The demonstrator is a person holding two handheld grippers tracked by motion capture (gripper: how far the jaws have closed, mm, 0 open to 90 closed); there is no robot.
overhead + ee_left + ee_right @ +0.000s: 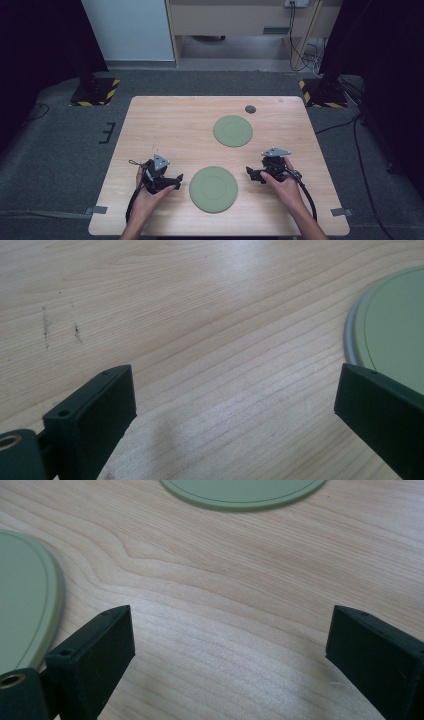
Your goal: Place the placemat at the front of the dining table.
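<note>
Flanking the near plate (213, 189), both grippers sit on the table (165, 125), jaws wide apart, holding nothing.
Left gripper (176, 181) left of it, right gripper (251, 174) right; far plate (233, 131) beyond.

I count two round green plates on my tabletop (150, 120): one plate (213, 189) at 6 o'clock, the other plate (233, 131) toward 1 o'clock. One small dark disc (250, 109) sits at 12 o'clock. I hold two grippers.
</note>
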